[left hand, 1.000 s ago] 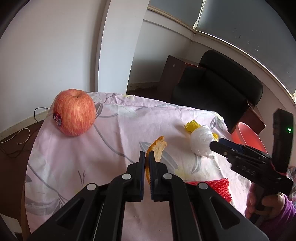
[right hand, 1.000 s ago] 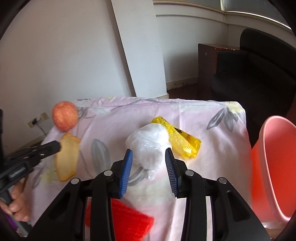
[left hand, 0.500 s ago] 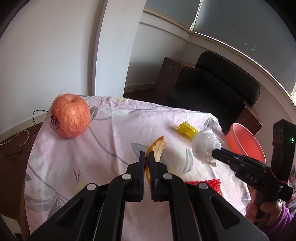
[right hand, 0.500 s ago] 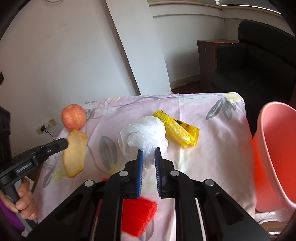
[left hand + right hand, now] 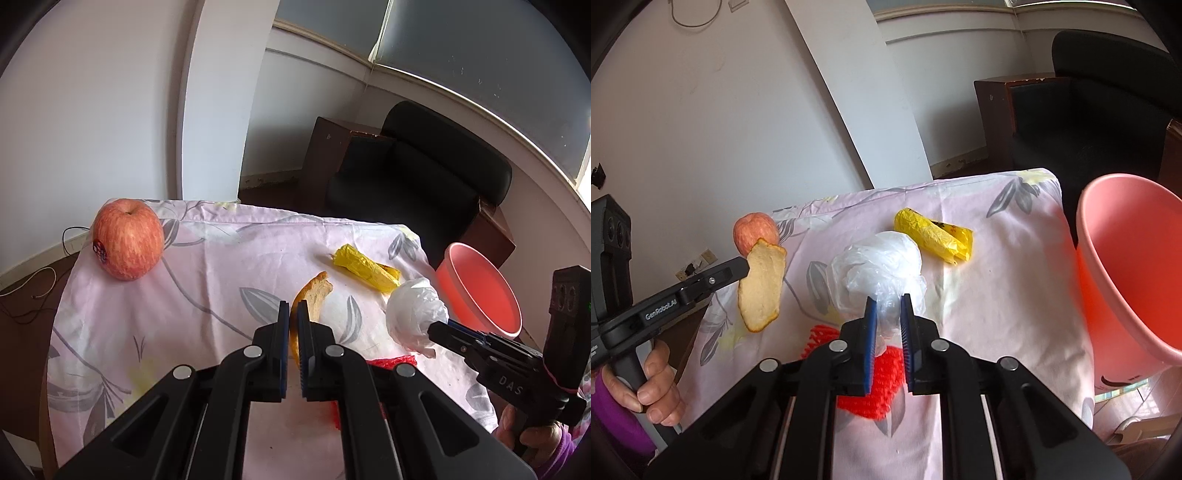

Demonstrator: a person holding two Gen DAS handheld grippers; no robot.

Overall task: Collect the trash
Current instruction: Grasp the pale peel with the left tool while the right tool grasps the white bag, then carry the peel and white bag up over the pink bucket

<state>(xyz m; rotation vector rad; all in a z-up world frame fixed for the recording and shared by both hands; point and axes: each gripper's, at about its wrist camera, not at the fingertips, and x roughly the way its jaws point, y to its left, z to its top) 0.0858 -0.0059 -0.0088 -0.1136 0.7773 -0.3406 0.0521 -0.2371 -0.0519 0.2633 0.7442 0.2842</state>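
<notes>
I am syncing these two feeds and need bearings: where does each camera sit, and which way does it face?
Left wrist: on the left gripper, shut on the peel; looks down across the table; the other hand shows.
Right wrist: on the right gripper, shut on the white plastic bag; faces the pink bin; the left hand shows.
Shared: apple, yellow wrapper, red netting.

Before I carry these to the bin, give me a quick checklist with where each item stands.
1. Right gripper shut on plastic bag: ok.
2. Left gripper shut on peel: ok.
3. Bag off the cloth: ok.
4. Bin open, nothing seen inside: ok.
5. Yellow wrapper and red net collected: not ok, both on the cloth.
6. Apple left alone: ok.
</notes>
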